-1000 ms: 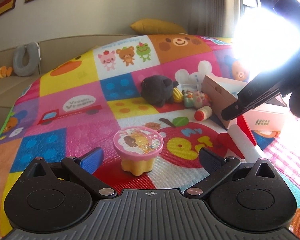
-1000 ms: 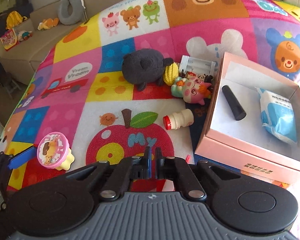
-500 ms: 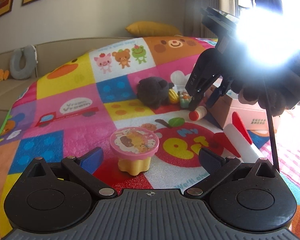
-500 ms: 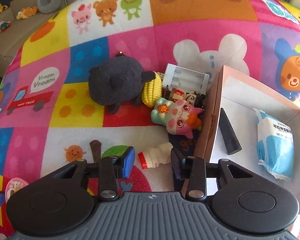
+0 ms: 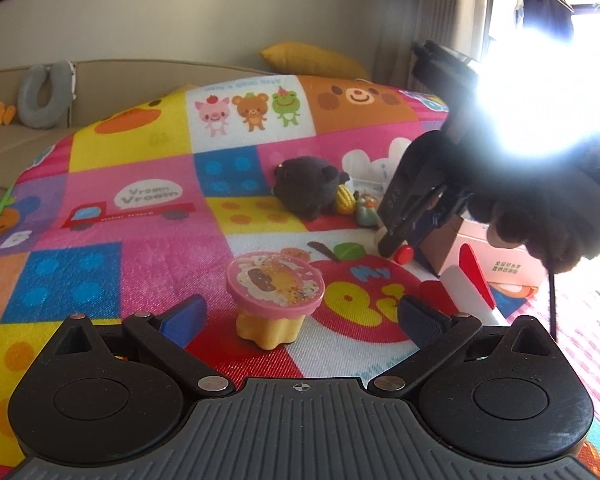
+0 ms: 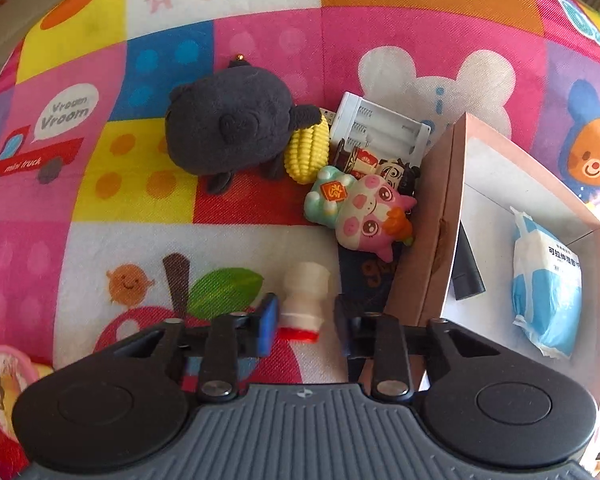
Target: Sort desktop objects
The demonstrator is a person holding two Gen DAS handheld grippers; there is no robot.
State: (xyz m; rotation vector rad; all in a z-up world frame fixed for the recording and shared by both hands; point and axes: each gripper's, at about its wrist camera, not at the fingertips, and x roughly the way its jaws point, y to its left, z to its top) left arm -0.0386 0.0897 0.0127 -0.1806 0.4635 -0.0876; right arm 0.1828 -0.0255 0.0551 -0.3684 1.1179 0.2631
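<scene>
Bottle-shaped toy (image 6: 303, 300), white with a red cap, lies on its side on the apple print of the patchwork mat (image 6: 100, 168), and the coming move turns on this: it sits squarely between the spread fingers of the right gripper (image 6: 306, 322), its long axis running along the fingers, cap end nearest the camera, so a plain squeeze across its narrow body looks enough. Whether the blue pad already touches it I cannot tell. Going left to right on the mat: the pink-lidded yellow cup toy (image 5: 275, 300) stands upright just ahead of the left gripper (image 5: 300, 316), whose jaws are wide apart and hold nothing; then the black plush (image 6: 232, 124), the yellow corn (image 6: 306, 152) leaning against it, the pastel pig figure (image 6: 360, 212), and the open pink box (image 6: 424, 240) just right of the bottle, already holding a dark tube (image 6: 466, 268) and a blue-white packet (image 6: 546, 288). The right hand is by far the nearer one. The mat is soft cloth, so the bottle may roll. Beyond it are a beige sofa (image 5: 4, 148), framed pictures and a glaring window.
</scene>
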